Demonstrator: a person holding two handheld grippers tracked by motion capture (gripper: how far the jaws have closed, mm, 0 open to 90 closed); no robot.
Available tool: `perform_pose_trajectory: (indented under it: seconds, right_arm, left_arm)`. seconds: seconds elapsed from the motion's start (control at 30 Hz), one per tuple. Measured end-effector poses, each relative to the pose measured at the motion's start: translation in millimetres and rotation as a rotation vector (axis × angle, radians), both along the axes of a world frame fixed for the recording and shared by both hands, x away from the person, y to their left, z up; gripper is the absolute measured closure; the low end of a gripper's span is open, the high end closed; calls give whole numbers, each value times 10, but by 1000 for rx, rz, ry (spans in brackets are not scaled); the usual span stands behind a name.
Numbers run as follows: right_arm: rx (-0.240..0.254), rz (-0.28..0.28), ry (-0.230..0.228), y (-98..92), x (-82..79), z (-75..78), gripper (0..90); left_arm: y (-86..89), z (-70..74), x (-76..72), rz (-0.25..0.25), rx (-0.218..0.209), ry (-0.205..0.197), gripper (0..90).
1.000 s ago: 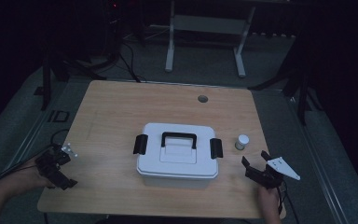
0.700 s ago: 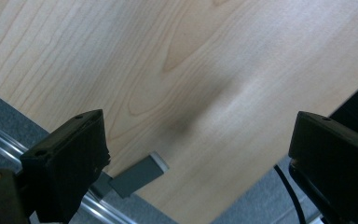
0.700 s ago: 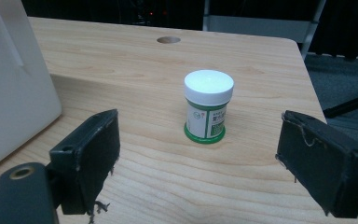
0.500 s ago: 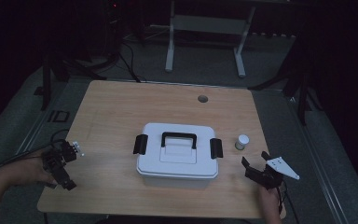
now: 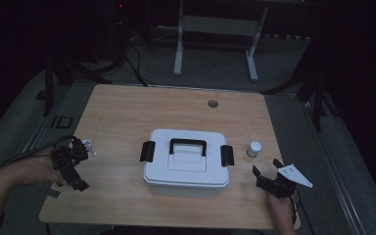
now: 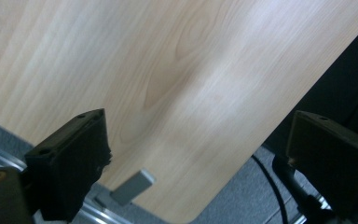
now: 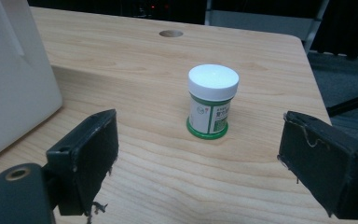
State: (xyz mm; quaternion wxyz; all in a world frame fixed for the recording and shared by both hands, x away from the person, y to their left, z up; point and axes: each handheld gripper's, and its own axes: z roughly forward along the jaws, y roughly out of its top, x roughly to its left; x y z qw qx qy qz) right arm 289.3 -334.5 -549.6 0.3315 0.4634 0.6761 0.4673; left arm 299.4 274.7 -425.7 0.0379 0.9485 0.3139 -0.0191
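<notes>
A white lidded box [image 5: 186, 164] with a black handle and a black latch at each end sits mid-table. To its right stands a small jar [image 5: 254, 148] with a white cap and a green label, upright [image 7: 212, 102]. My right gripper [image 5: 266, 167] rests near the front right corner, open. The jar stands a little beyond its jaws, centred between them [image 7: 203, 137]. My left gripper [image 5: 71, 174] is at the table's front left, open, holding nothing. Its jaws [image 6: 203, 140] are tilted over bare wood near the table's rounded corner.
The wooden table [image 5: 127, 112] has a cable hole [image 5: 213, 104] at the back centre. A small grey tab [image 6: 133, 186] sticks out by the front left edge. Cables and a grey metal stand [image 5: 215, 29] are on the floor behind.
My left gripper has shifted a little right and farther onto the table, turning as it went. The right gripper, box and jar have not moved.
</notes>
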Motion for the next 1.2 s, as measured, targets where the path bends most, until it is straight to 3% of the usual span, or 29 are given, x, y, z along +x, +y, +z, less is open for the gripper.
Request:
perform_pose_trajectory:
  seconds: [0.33, 0.43, 0.83, 0.97, 1.2]
  right_arm:
    - [-13, 36, 25, 28, 1, -9, 118]
    - [-20, 44, 32, 41, -6, -6, 117]
    - [2, 54, 18, 23, -16, 1, 117]
    - [10, 56, 13, 18, -18, 1, 117]
    - [15, 67, 28, 24, -5, -7, 117]
  left_arm:
    - [-335, 220, 103, -78, 14, -11, 54]
    - [-435, 294, 129, -95, -1, -14, 54]
    - [-848, 592, 252, -179, 18, -35, 55]
    - [-930, 624, 289, -203, 16, -35, 55]
    - [-1220, 713, 360, -266, 25, -33, 54]
